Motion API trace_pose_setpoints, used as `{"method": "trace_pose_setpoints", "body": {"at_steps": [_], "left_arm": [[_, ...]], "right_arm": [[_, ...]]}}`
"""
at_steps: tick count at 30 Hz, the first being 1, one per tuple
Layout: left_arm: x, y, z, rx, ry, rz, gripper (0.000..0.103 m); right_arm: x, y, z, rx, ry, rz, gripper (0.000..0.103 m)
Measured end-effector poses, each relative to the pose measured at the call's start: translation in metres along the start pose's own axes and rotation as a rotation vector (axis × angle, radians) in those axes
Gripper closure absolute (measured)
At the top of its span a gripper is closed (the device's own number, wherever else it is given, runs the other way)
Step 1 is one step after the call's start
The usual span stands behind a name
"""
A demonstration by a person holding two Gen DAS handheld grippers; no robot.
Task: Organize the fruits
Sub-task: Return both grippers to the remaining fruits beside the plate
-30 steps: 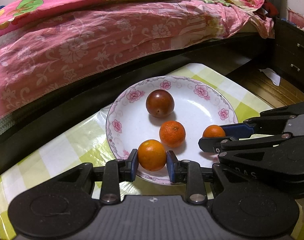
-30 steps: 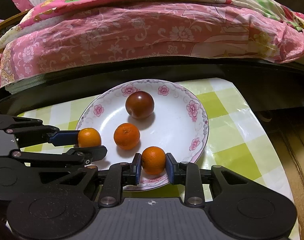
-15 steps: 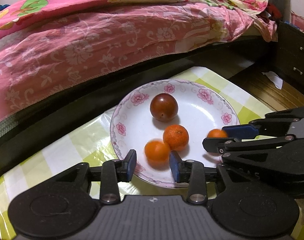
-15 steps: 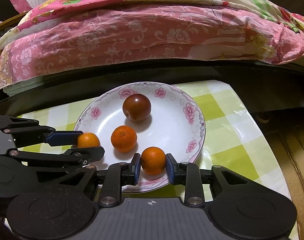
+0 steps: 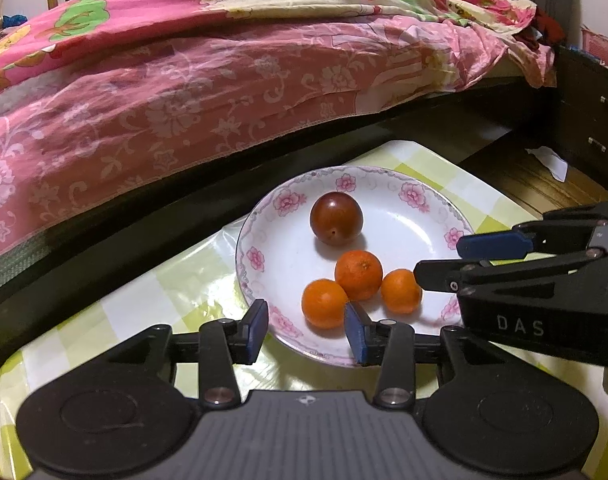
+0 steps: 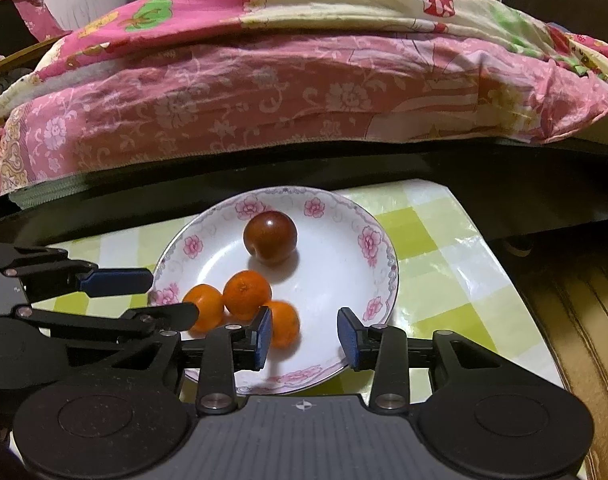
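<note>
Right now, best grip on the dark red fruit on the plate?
Pinch the dark red fruit across its widest middle, coming from above. It is round and smooth, so an off-centre grip would likely slip. It sits apart from the three oranges on the plate, so both flanks look free for the fingers.

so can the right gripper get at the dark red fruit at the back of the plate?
Probably yes: the right gripper is open, and the dark red fruit sits apart from the three oranges, with bare plate ahead of the fingers.

The surface (image 5: 171, 280) is covered with a green and white checked cloth (image 6: 436, 280). One white plate (image 5: 388, 216) with pink flowers stands directly on it.
</note>
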State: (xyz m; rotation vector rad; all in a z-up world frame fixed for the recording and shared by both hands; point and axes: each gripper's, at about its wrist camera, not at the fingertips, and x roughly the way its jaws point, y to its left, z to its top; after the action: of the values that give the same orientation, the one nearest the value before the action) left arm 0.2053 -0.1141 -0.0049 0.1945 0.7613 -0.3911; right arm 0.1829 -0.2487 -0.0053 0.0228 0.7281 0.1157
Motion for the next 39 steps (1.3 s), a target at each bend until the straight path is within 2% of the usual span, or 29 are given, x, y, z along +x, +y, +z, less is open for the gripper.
{"method": "trace_pose_setpoints", "body": {"at_steps": [17, 30, 39], "left_arm": [[-0.033, 0.003, -0.018, 0.035, -0.002, 0.002, 0.054], [-0.051, 0.007, -0.040, 0.057, 0.024, -0.007, 0.051], [-0.050, 0.011, -0.049, 0.058, 0.050, -0.010, 0.051]], "right_arm": [[-0.027, 0.024, -0.011, -0.044, -0.006, 0.029, 0.066], [-0.037, 0.039, -0.030, -0.068, 0.055, 0.060, 0.066], [-0.033, 0.047, -0.039, -0.093, 0.096, 0.090, 0.066]]}}
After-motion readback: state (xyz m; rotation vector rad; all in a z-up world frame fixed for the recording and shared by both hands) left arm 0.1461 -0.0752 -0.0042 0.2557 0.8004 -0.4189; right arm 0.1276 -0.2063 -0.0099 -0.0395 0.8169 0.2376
